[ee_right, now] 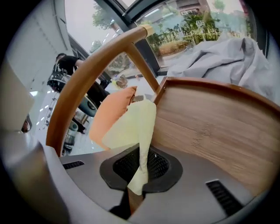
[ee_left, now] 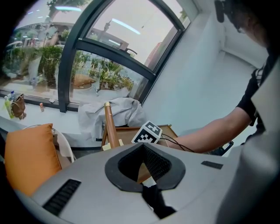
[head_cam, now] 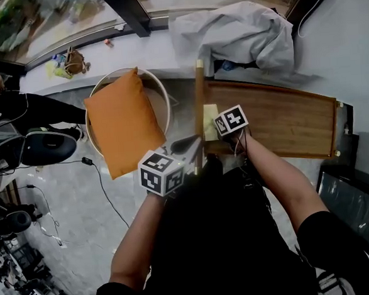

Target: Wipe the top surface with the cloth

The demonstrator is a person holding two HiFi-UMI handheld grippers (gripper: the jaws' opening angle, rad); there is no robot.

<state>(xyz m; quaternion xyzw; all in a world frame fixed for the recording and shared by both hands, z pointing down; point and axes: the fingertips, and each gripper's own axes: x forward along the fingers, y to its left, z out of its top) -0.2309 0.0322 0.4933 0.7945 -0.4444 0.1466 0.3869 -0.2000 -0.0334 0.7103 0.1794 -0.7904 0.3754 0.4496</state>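
**Cloth pinched at the left end of the wooden top**

The pale yellow cloth [ee_right: 133, 131] was caught between the jaws of the right gripper [ee_right: 139, 169], which were pressed onto its lower end. The rest of the cloth spread forward from the jaws. In the head view it sat at the left end of the brown wooden surface [head_cam: 283, 121], just beside the light wooden curved handle [ee_right: 85, 78] that rose along that end. Whether the cloth lay flat on the wood could not be told. The surface had a raised darker rim, and its bare boards stretched away to the right of the cloth.

The left gripper [ee_left: 144, 168] hung just left of the handle, near the right gripper but apart from the cloth. Its jaws were pressed together with nothing seen between them. Only a sliver of wood showed beyond them.

Left of the surface, an orange square cushion [head_cam: 123, 123] leaned in a white round chair [head_cam: 158, 89]. Behind the surface, a crumpled grey fabric [head_cam: 233, 33] lay heaped on the white window ledge [head_cam: 134, 52], its edge hanging toward the far rim of the wood. Under the chair was a grey marbled floor [head_cam: 82, 214], with a black cable trailing across it.
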